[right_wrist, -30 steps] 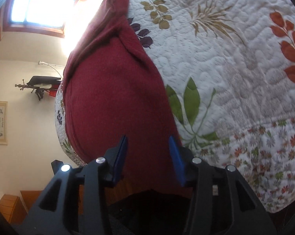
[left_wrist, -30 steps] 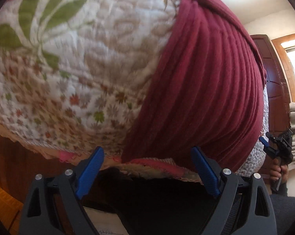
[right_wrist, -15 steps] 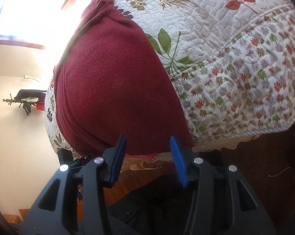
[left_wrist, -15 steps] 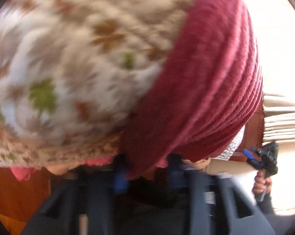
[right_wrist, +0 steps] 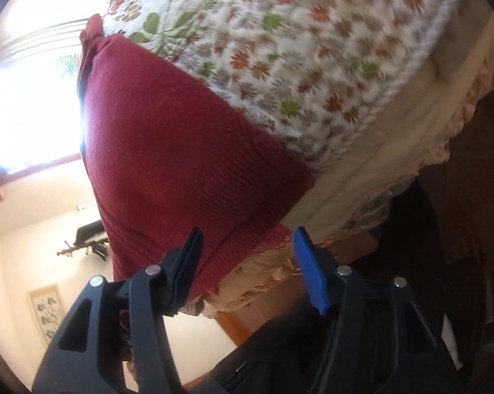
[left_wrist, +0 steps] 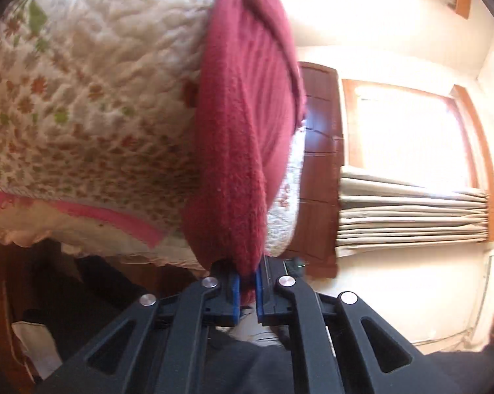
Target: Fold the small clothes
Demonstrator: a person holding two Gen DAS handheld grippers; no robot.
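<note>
Our left gripper is clamped on the near hem of the dark red sweater; in the left wrist view the cloth runs from bottom centre up toward the top of the frame, pinched tight between the two blue pads. Our right gripper stands with its jaws wide apart, holding nothing. In the right wrist view its dark finger overlaps the sweater's lower edge at centre-left; whether it touches the cloth we cannot tell. The blue pad on the other finger sits clear of the sweater, lower right of centre.

The sweater lies on the floral quilt of a bed, spread over its near edge, with the hem hanging just past the quilt's border. In the left wrist view it looks narrow and bunched, a raised ridge near the top of the frame; that may be a sleeve or collar turned in, but motion blur keeps us from saying.

Progress, as we judge it: early. One corner is gripped; the other is not yet taken. No clean fold line shows across the body. Left to do, by our reading: close the right gripper on the hem's other side, lift both, carry the hem over toward the far end, then flatten and halve again. A window and folded curtain fill the right of the left wrist view.
</note>
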